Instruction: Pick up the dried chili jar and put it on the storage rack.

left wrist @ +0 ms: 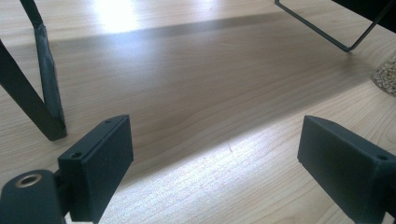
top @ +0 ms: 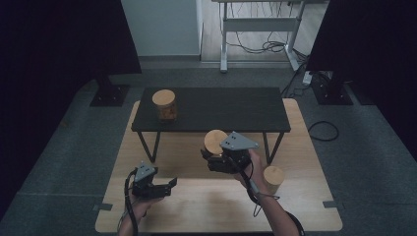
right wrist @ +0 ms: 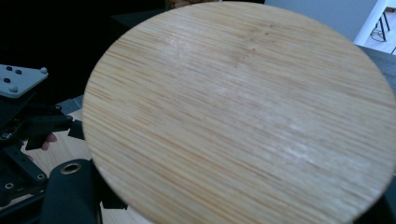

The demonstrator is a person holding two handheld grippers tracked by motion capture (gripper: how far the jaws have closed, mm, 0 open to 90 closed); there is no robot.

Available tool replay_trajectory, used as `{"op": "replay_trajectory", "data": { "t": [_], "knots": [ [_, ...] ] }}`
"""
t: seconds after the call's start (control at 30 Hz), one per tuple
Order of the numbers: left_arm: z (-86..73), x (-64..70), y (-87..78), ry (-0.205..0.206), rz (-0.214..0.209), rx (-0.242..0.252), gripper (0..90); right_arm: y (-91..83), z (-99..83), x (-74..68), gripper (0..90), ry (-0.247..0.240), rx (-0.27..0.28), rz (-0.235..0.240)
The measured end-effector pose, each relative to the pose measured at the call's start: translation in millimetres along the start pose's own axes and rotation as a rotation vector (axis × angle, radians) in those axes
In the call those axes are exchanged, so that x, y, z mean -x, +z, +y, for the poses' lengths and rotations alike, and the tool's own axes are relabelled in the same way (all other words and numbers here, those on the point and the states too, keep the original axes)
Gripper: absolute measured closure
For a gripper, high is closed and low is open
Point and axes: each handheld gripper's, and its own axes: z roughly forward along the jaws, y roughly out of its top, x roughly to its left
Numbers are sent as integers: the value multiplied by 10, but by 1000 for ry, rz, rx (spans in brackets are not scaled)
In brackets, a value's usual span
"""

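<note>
- The lid (top: 215, 141), a round bamboo disc, is held up in the air by the right gripper (top: 222, 156), above the wooden table (top: 305, 206) and just in front of the black bench (top: 221, 109).
- In the right gripper view the lid (right wrist: 243, 112) is tilted, its flat grained face turned to the camera, and it hides most of the jaws; they are closed on it at its lower edge.
- The hand (top: 255, 167) holds this gripper from the right, its cable trailing down along the forearm.
- A jar (top: 273, 179) with a wooden top stands on the table just right of that hand.
- The left gripper (top: 164, 188) sits low over the near left part of the table and holds nothing.
- In the left gripper view its jaws stand wide apart with bare table (left wrist: 201, 93) between them, a bench leg (left wrist: 44, 93) to the left.
- A second jar (top: 164, 104), lidded, with brownish contents, stands on the left end of the bench, well apart from both grippers.
</note>
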Motion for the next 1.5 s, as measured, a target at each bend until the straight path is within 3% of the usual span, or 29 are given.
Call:
{"op": "replay_trajectory", "data": {
  "t": [1.5],
  "knots": [
    [-4, -17, -2, -4, 3, -1, 100, 44, 235, 111, 245, -25, -6, -21]
  ]
}}
